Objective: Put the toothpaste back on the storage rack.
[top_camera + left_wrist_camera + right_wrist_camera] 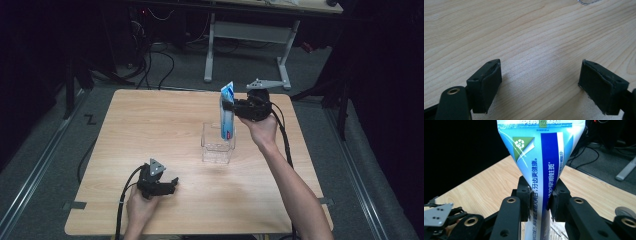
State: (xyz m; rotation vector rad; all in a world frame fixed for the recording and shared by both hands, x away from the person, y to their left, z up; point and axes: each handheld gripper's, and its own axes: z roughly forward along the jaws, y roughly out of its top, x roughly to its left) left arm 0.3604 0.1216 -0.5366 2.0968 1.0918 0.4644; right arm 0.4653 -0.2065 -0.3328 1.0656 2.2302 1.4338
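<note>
A blue and white toothpaste tube (pixel 227 112) stands upright with its lower end inside a clear plastic box (pixel 218 145) near the table's middle. My right gripper (pixel 234 107) is shut on the tube's upper half from the right side. In the right gripper view the jaws pinch the tube (pixel 541 170) just below its flat crimped end, and my right gripper (pixel 541 200) hides the tube's lower part. My left gripper (pixel 172 184) rests low over the wood near the front left, jaws pointing right. Its jaws stand open in the left gripper view (pixel 540 82) with bare wood between them.
The wooden table (pixel 150 130) has a dark floor all around it. A white-legged desk (pixel 250 45) and cables stand behind the far edge. A corner of the clear box (pixel 589 2) shows at the top of the left gripper view.
</note>
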